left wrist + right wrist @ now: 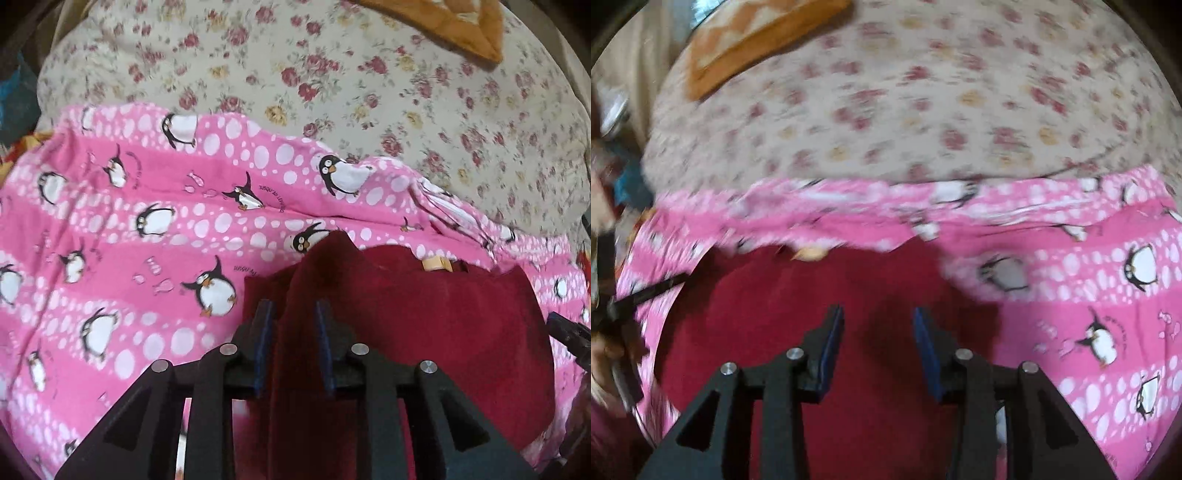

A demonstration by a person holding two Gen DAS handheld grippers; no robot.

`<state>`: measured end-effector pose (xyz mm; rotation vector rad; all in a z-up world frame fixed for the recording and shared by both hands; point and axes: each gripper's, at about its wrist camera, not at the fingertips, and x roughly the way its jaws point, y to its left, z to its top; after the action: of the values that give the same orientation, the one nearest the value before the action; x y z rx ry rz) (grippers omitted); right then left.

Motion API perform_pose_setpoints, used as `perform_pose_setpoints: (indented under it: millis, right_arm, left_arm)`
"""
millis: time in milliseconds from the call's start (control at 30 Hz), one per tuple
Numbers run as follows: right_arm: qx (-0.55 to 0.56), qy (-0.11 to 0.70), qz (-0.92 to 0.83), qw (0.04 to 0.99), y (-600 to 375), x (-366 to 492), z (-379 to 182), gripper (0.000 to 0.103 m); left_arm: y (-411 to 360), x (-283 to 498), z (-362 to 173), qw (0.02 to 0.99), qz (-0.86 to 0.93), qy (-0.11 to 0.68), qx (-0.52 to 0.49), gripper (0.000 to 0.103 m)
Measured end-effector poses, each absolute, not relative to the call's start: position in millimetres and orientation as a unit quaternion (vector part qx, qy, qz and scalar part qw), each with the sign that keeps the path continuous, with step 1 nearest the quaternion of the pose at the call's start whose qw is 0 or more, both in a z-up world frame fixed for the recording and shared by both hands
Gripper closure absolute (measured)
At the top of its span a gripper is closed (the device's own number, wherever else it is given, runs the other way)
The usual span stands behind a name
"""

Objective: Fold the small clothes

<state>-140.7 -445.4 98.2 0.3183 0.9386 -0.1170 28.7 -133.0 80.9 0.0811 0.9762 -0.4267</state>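
A dark red garment (424,306) lies on a pink penguin-print cloth (147,229), with a beige label (436,264) at its far edge. My left gripper (293,314) is shut on a raised fold of the red fabric, which stands up between its fingers. In the right wrist view the same red garment (775,295) spreads under my right gripper (879,317). That gripper is open, with only the flat red cloth showing in the gap between its blue pads. The pink cloth (1089,295) runs off to the right there.
A floral bedsheet (332,74) covers the surface beyond the pink cloth. An orange patterned cushion (454,26) lies at the far edge, and is also seen as the orange cushion (746,40) at upper left. Part of the other tool (569,336) shows at the right rim.
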Motion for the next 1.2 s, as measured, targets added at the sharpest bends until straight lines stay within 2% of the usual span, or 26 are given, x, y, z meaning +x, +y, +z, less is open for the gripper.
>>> perform_pose_setpoints:
  millis: [67, 100, 167, 500, 967, 1033, 1100, 1200]
  right_arm:
    - [0.134, 0.465, -0.071, 0.872, -437.3, -136.5, 84.0, 0.061]
    - [0.126, 0.476, -0.083, 0.866, -438.5, -135.1, 75.2, 0.056]
    - [0.129, 0.508, -0.095, 0.846, -442.5, -128.7, 52.8, 0.054]
    - [0.127, 0.476, -0.066, 0.868, -411.6, -145.7, 91.3, 0.050]
    - [0.136, 0.477, -0.099, 0.863, -431.3, -173.4, 81.4, 0.050]
    - [0.136, 0.481, -0.101, 0.860, -437.2, -175.4, 72.2, 0.050]
    - [0.136, 0.490, -0.098, 0.856, -439.4, -175.2, 62.5, 0.050]
    - [0.117, 0.486, -0.105, 0.860, -431.0, -175.4, 70.2, 0.050]
  left_arm:
    - [-132.5, 13.9, 86.4, 0.864, -0.205, 0.458, 0.049, 0.099]
    - [-132.6, 8.1, 88.3, 0.864, -0.205, 0.456, 0.052, 0.098]
    - [-131.5, -3.5, 91.1, 0.866, -0.204, 0.452, 0.058, 0.098]
    - [-120.6, -40.6, 90.0, 0.870, -0.199, 0.445, 0.071, 0.097]
    - [-103.9, -37.9, 67.6, 0.869, -0.174, 0.462, 0.047, 0.097]
    - [-102.8, -36.5, 60.7, 0.868, -0.177, 0.463, 0.038, 0.095]
    - [-100.5, -34.3, 53.6, 0.867, -0.175, 0.466, 0.028, 0.089]
    - [-95.2, -30.1, 49.7, 0.864, -0.179, 0.471, 0.008, 0.084]
